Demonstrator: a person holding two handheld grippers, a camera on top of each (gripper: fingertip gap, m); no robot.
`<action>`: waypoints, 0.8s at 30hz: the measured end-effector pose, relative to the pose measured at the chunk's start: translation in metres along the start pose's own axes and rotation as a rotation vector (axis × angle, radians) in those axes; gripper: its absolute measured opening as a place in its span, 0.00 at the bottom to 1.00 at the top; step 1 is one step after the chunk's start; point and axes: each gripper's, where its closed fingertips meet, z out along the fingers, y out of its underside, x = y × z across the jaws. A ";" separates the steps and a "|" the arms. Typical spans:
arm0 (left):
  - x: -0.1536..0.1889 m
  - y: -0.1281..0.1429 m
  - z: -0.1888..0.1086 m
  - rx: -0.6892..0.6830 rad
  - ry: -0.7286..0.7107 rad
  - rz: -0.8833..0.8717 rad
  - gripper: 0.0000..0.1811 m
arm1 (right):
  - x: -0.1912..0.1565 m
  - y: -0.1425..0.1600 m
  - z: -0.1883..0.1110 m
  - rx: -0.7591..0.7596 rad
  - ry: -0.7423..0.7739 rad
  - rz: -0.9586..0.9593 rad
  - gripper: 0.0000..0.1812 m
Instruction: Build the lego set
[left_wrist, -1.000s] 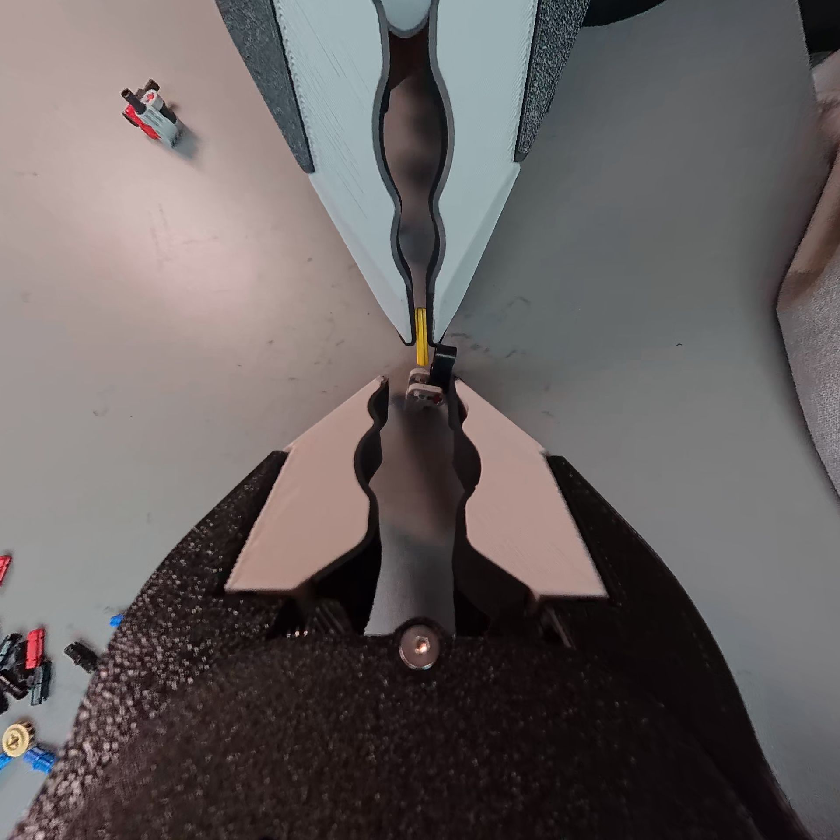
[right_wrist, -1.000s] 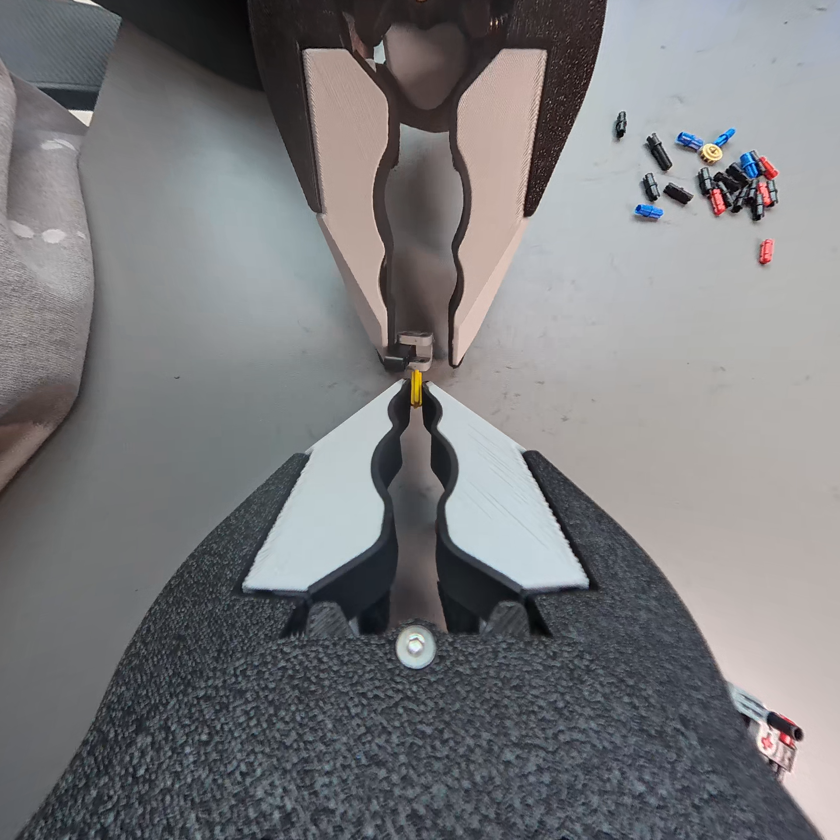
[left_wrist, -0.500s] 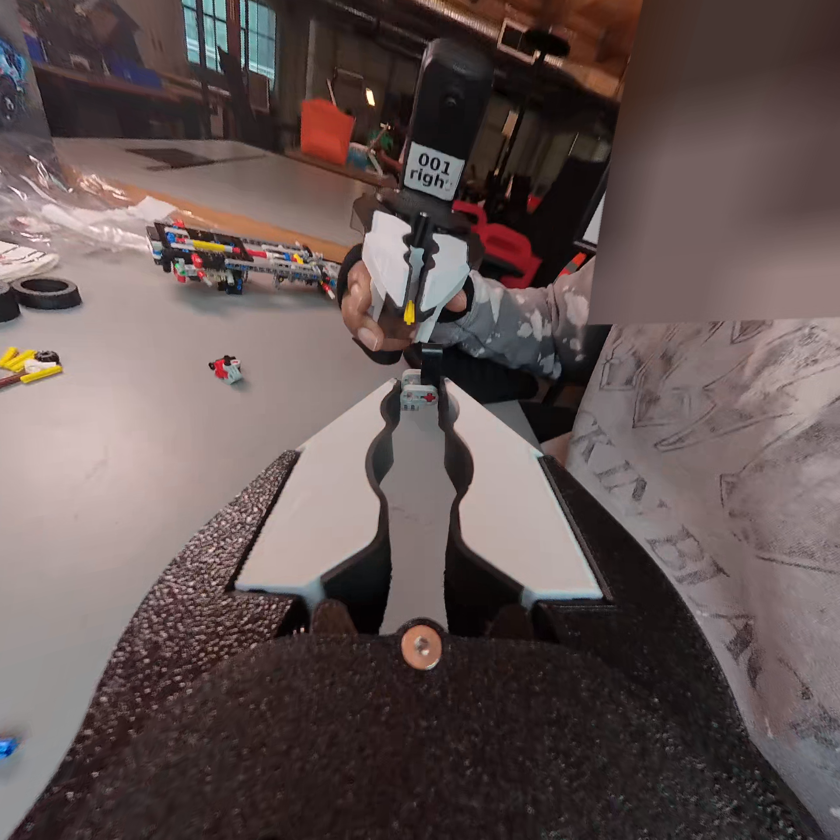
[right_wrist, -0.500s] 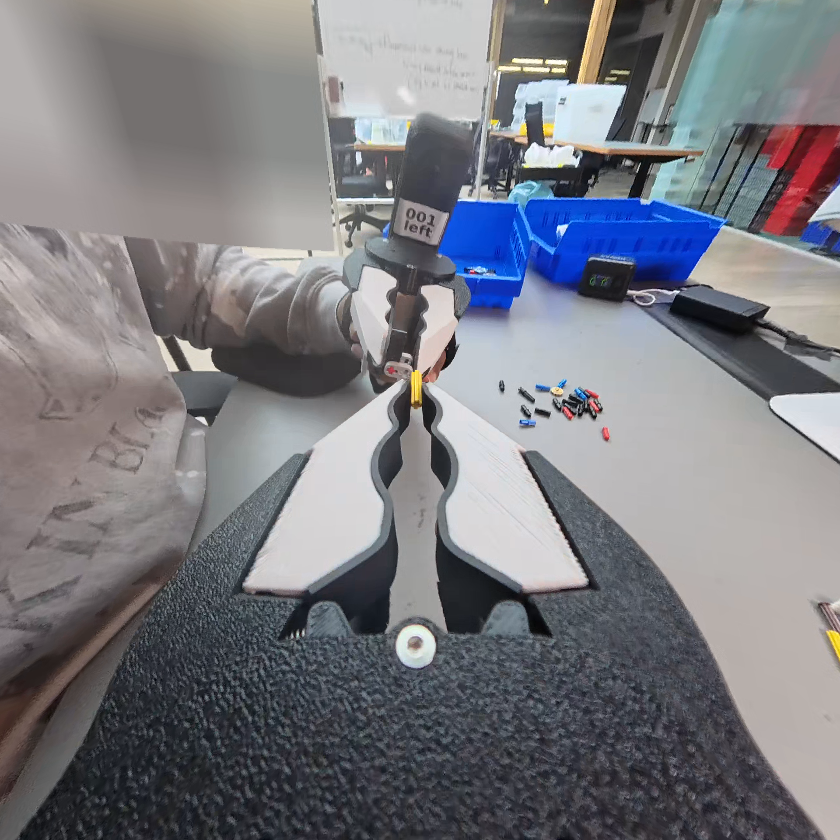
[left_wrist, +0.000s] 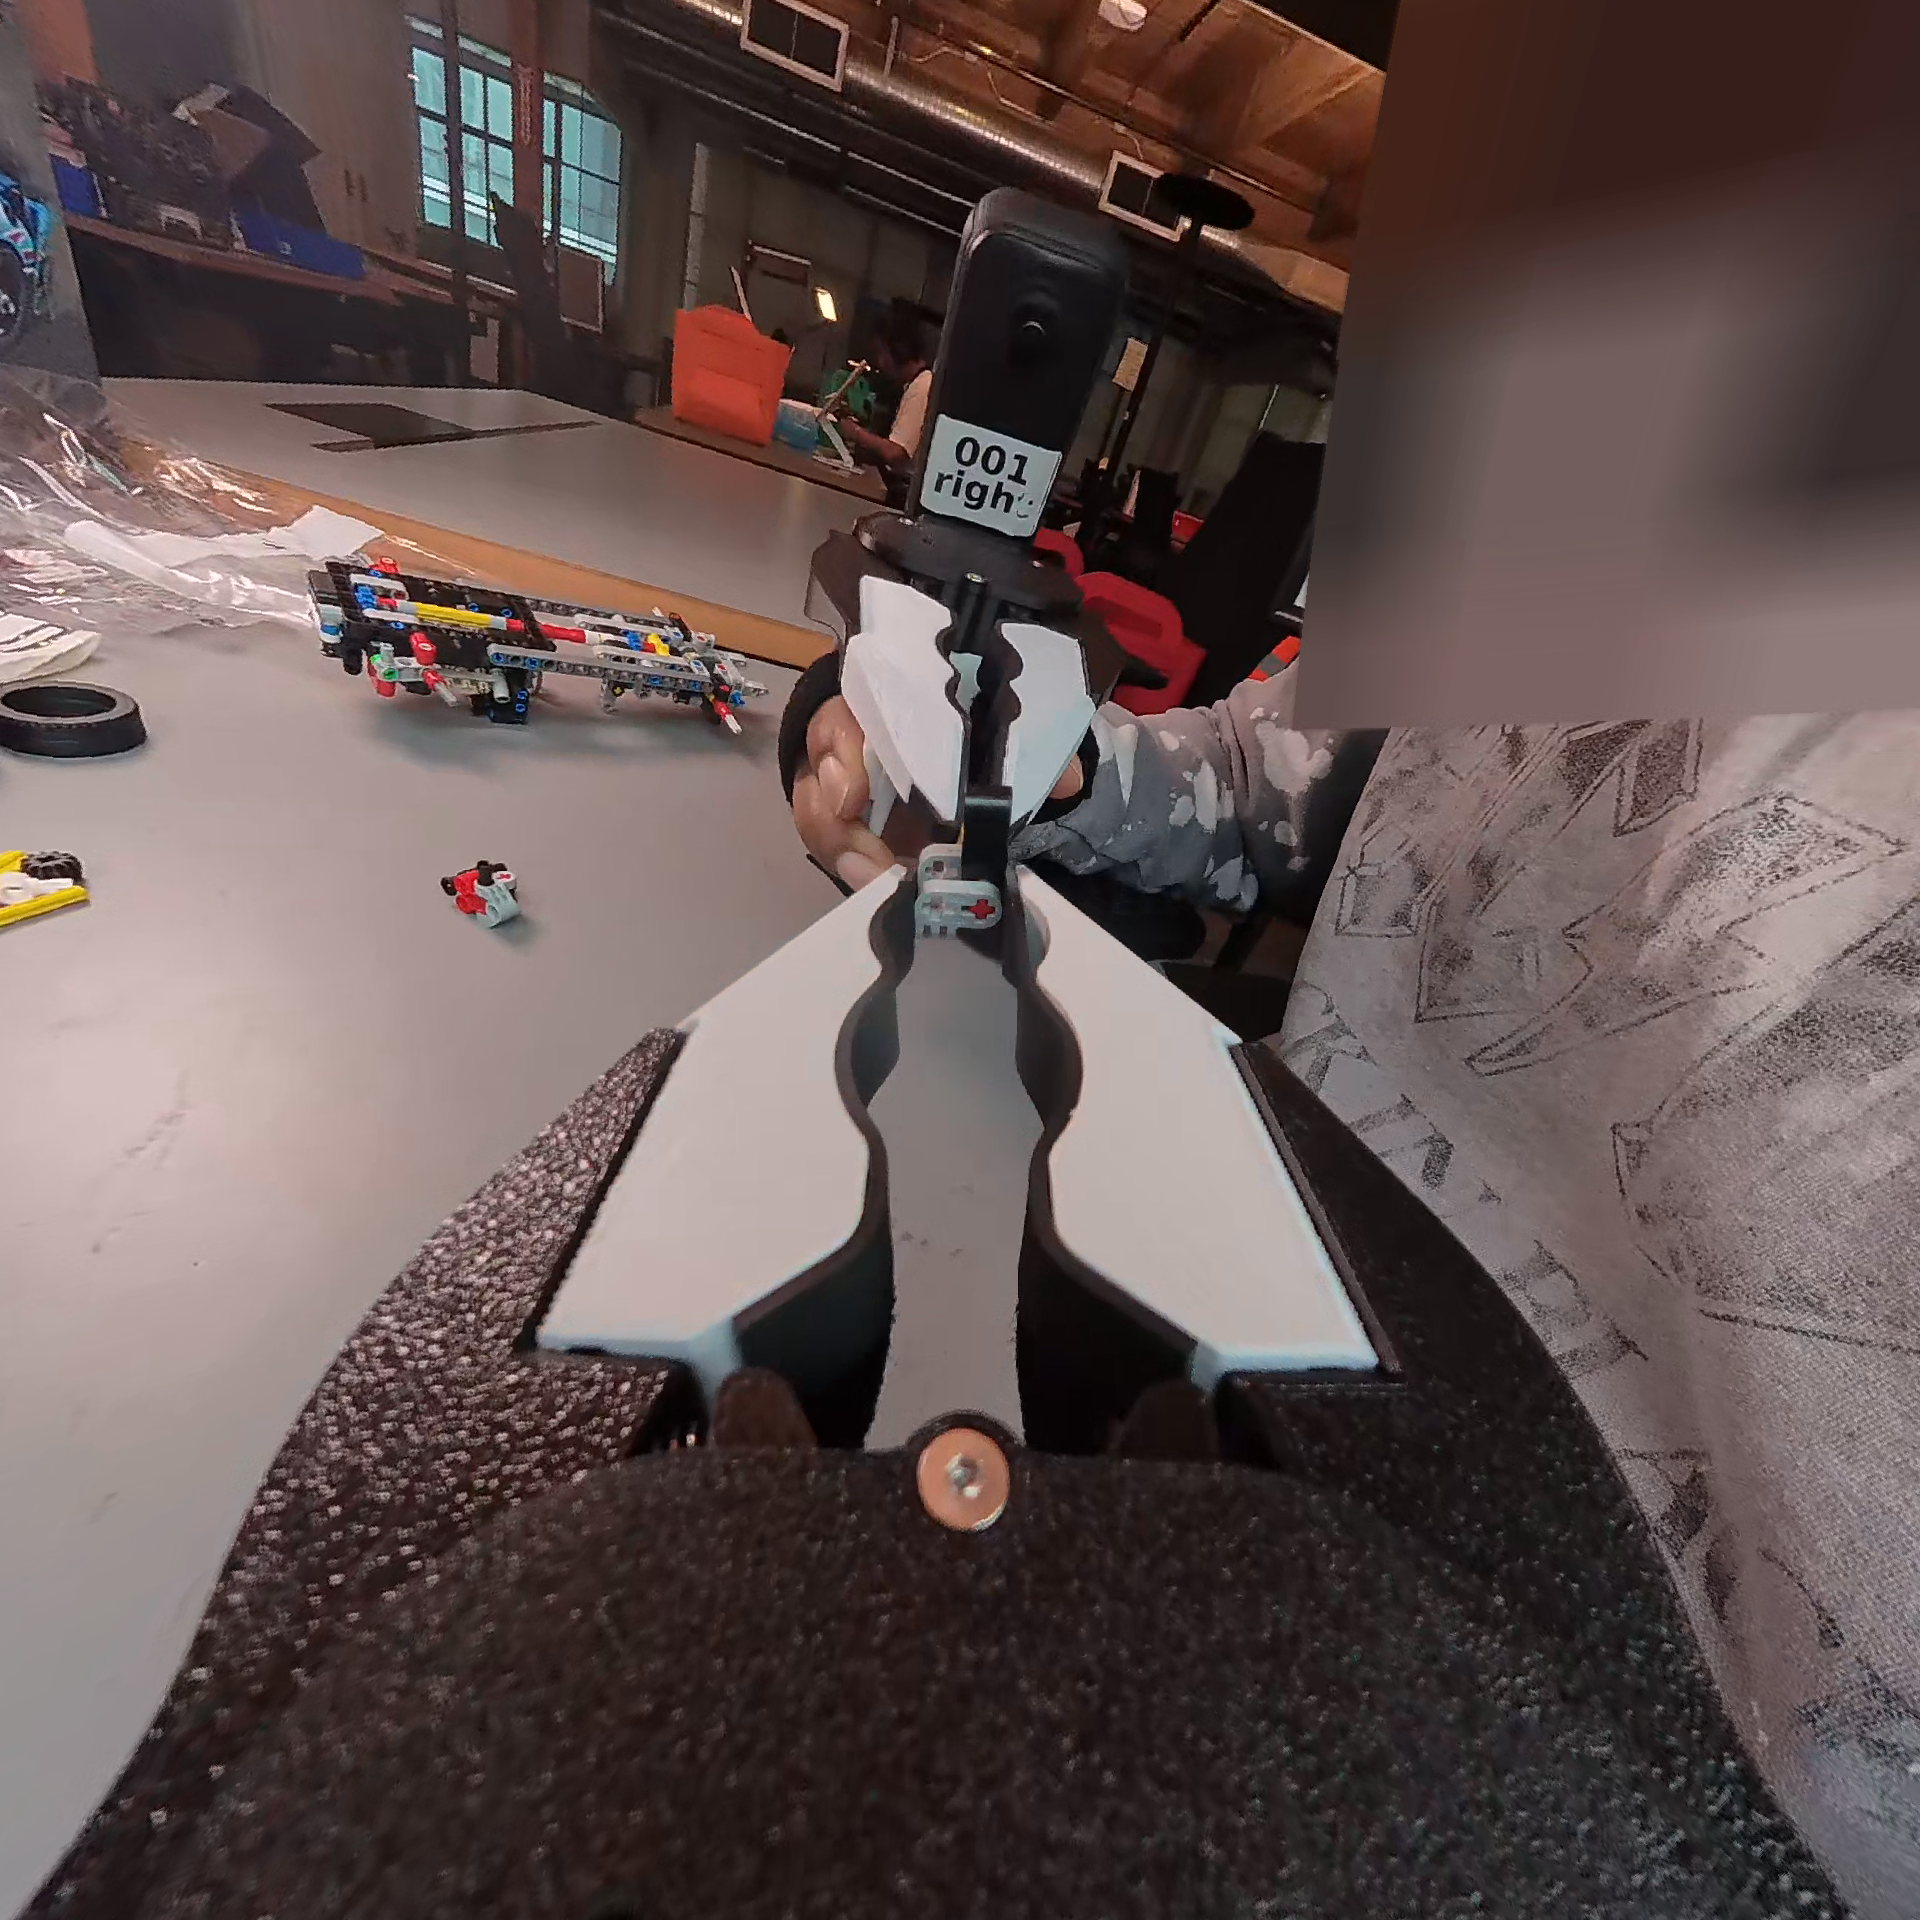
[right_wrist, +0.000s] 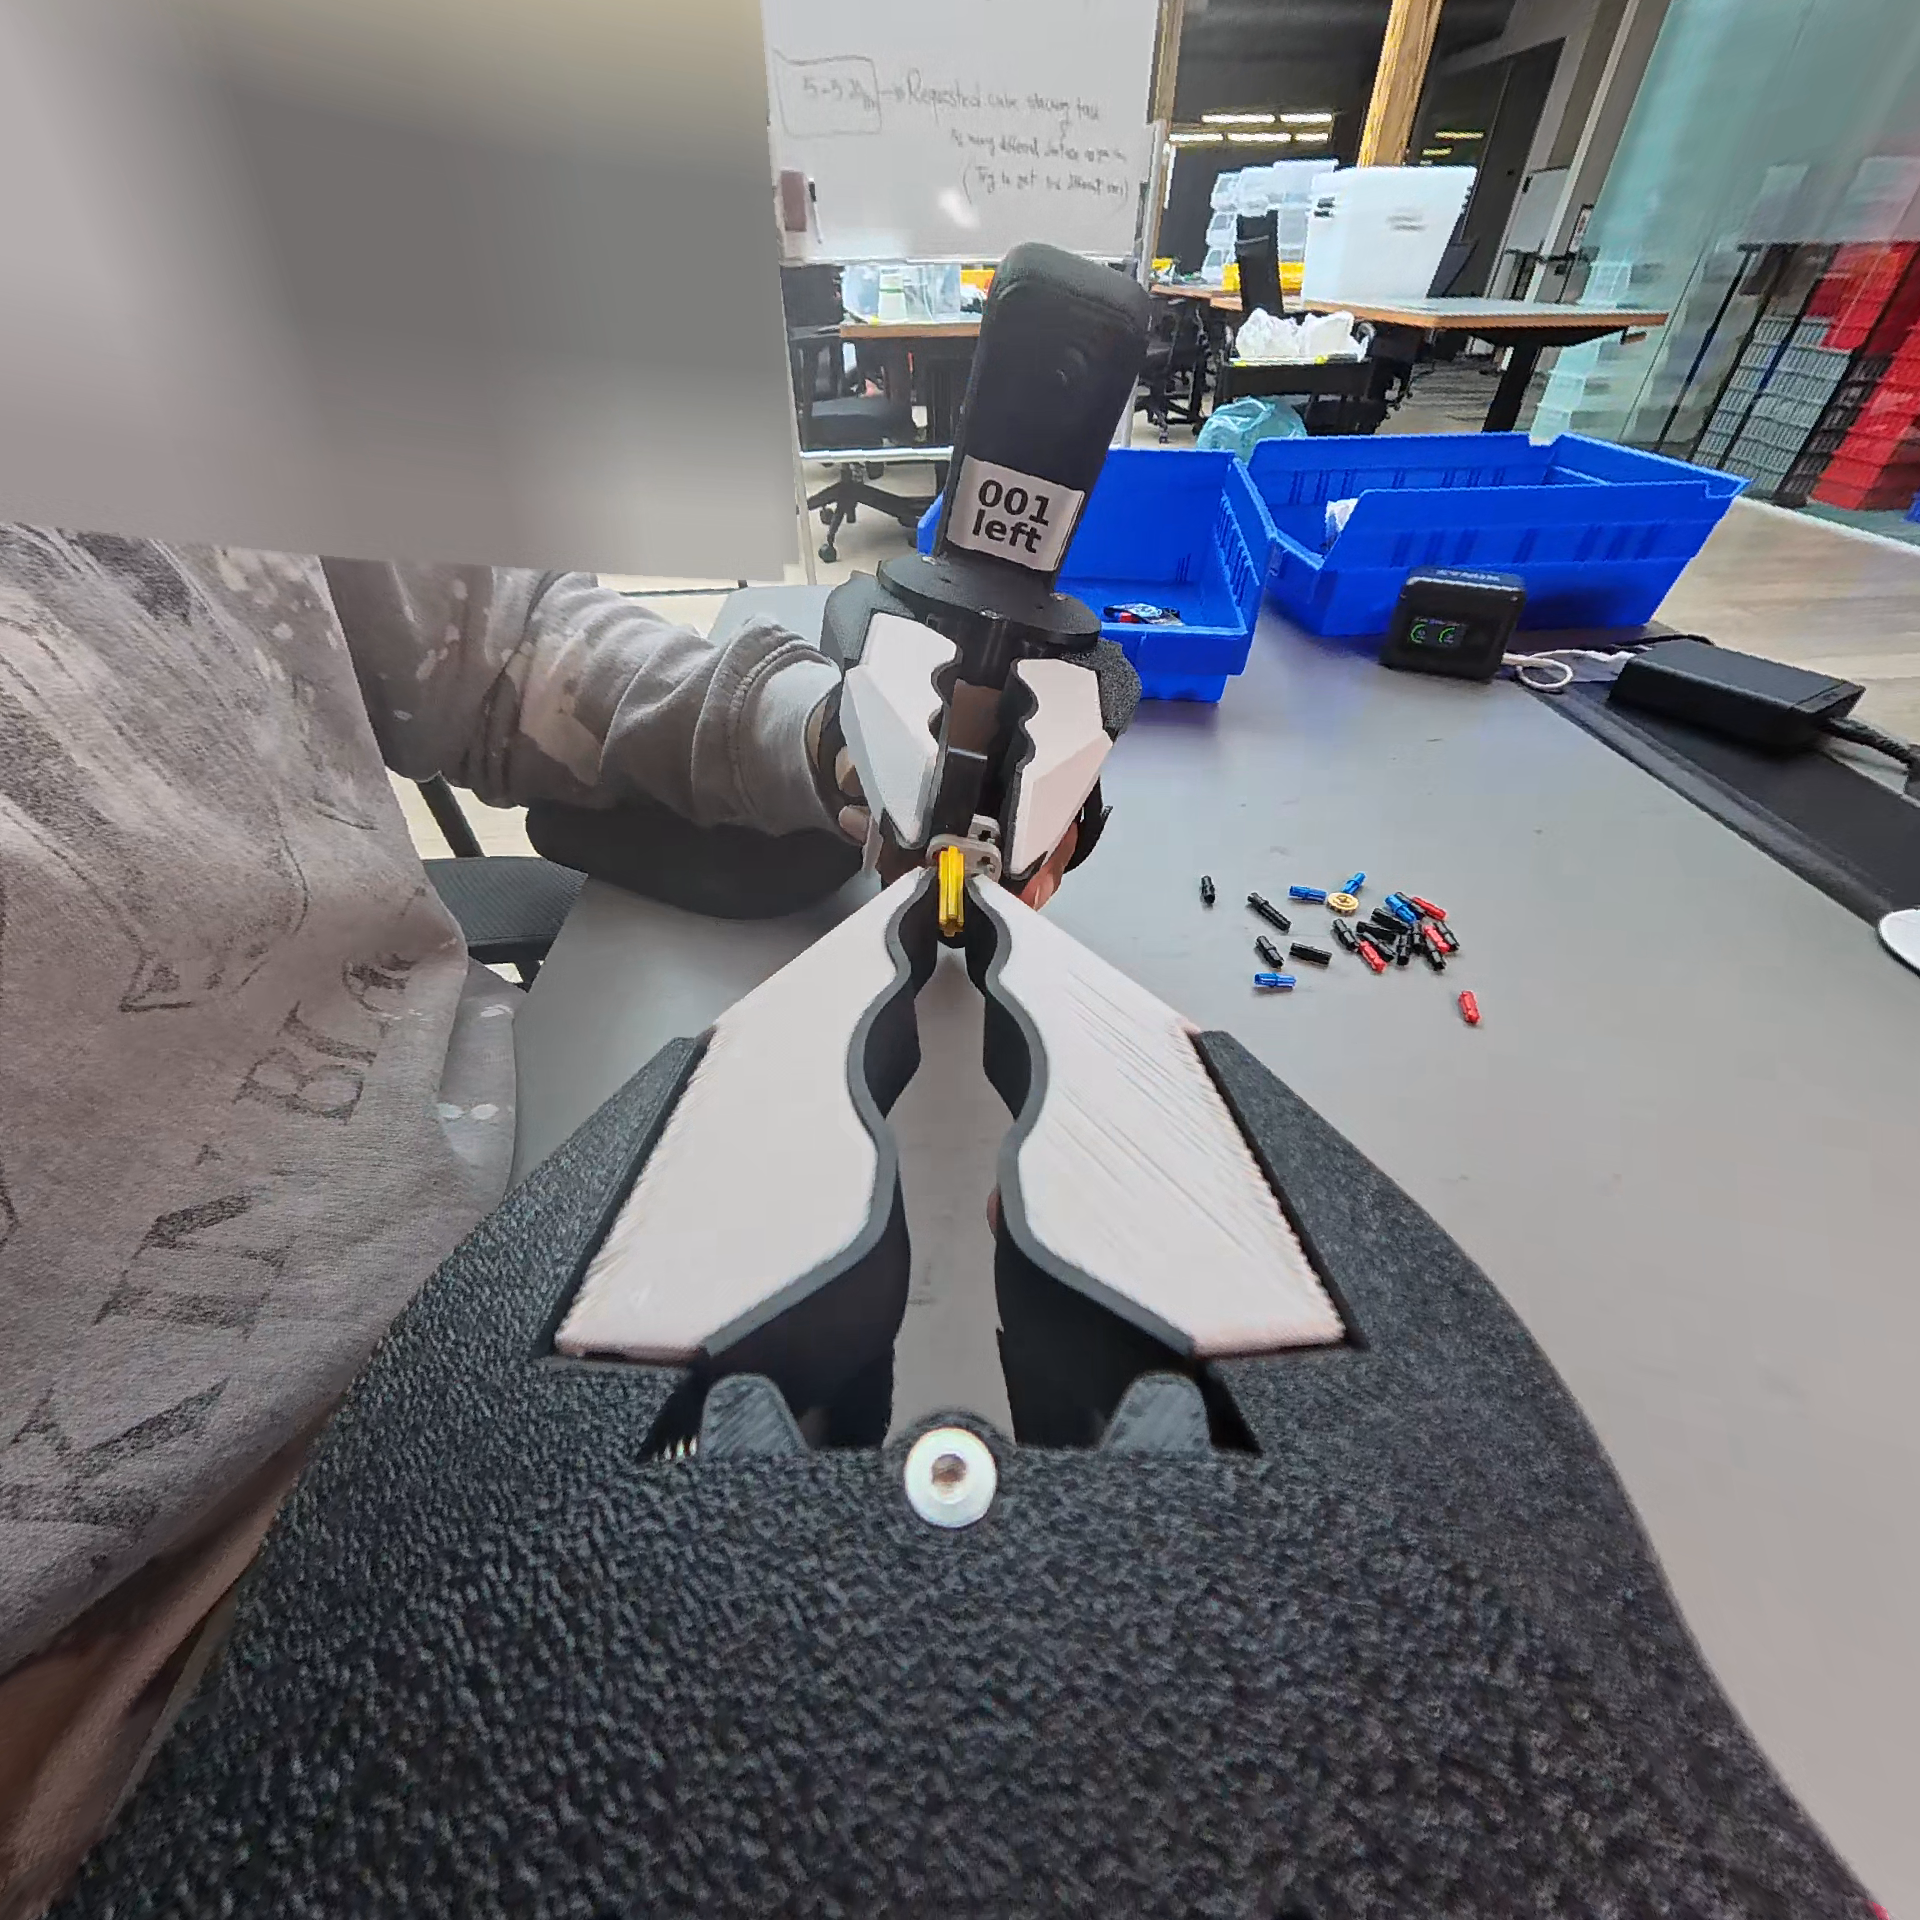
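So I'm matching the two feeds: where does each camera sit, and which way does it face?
Left wrist view: behind the left claw gripping the grey piece, facing the right claw; sleeve visible.
Right wrist view: behind the right claw pinching the yellow piece, facing the left claw.
Shared: both claws, grey table.

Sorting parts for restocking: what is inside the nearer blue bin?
Through the open front of the nearer blue bin, a few small dark and blue items lie on its floor. The left hand-held gripper covers its left part.

left gripper (left_wrist: 958, 909) pinched; right gripper (right_wrist: 948, 906) pinched, facing
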 end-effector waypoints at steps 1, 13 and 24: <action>-0.001 0.001 0.000 -0.004 -0.002 -0.002 0.08 | 0.001 0.002 0.000 -0.011 0.004 -0.008 0.02; -0.011 0.015 -0.004 -0.079 -0.043 -0.090 0.08 | 0.006 0.017 0.006 -0.093 0.072 -0.120 0.02; -0.016 0.021 -0.007 -0.117 -0.112 -0.034 0.08 | 0.008 0.024 0.010 -0.105 0.062 -0.072 0.01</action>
